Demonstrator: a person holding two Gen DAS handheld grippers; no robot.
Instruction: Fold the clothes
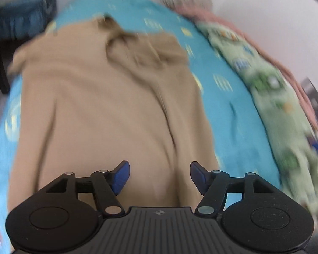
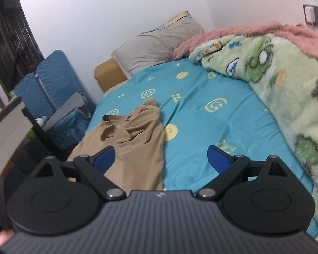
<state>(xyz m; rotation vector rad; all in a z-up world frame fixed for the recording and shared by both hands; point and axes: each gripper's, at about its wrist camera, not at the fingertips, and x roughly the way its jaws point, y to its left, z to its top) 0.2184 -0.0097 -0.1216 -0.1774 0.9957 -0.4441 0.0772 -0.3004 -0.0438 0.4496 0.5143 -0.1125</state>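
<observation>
- Shirt (image 1: 99, 105), tan, lies spread on the turquoise bed sheet (image 1: 229, 97); in the left wrist view it fills the middle of the frame, blurred, with its crumpled collar end toward the upper centre.
- Left tongs (image 1: 159, 176) sit at the lower centre of that view, blue pads spread apart with nothing between them; the shirt's near end shows in the gap and beyond the tips. Whether the pads touch the cloth cannot be told.
- Right tongs (image 2: 161, 158) at the bottom of the right wrist view are likewise spread wide and empty.
- In that view the shirt (image 2: 127, 141) lies left of centre, near the bed's left edge; its near part runs behind the left pad and into the left half of the gap, while the right pad stands over bare sheet (image 2: 201, 127), apart from the shirt.
- Green cartoon blanket (image 2: 286, 89) is heaped along the right side of the frame, with a pink fuzzy blanket (image 2: 254, 33) behind it at upper right.
- Grey pillow (image 2: 154, 44) rests at the head of the bed, upper centre.
- Blue folding chair (image 2: 53, 84) stands at the left, beside the bed.
</observation>
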